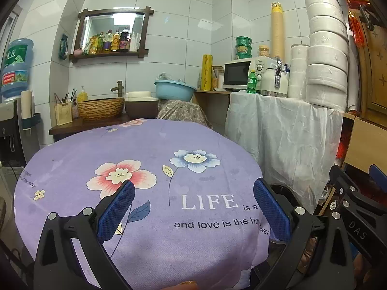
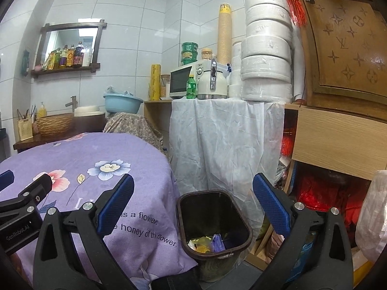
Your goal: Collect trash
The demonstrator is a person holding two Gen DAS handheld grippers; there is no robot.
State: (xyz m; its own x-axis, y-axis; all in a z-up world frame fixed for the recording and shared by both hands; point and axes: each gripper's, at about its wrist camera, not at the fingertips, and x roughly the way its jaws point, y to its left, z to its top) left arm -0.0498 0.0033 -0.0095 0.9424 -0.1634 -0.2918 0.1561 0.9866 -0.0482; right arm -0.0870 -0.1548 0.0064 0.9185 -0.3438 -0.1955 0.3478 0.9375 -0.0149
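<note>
A black trash bin [image 2: 238, 220] stands on the floor to the right of the round table; several scraps of trash [image 2: 208, 241], yellow, white and purple, lie at its bottom. Only the bin's rim [image 1: 281, 191] shows in the left wrist view, behind the right finger. My left gripper [image 1: 193, 207] is open and empty above the table's purple flowered cloth [image 1: 145, 169]. My right gripper [image 2: 193, 203] is open and empty above the bin. No trash shows on the cloth [image 2: 79, 154].
A white-draped counter [image 2: 225, 130] with a microwave [image 2: 181, 82], kettle [image 2: 212, 82], green bottle [image 2: 191, 87] and stacked white rolls [image 2: 266, 41] stands behind the bin. A wooden cabinet [image 2: 338, 135] is at right. A sink counter [image 1: 101, 108] lies behind the table.
</note>
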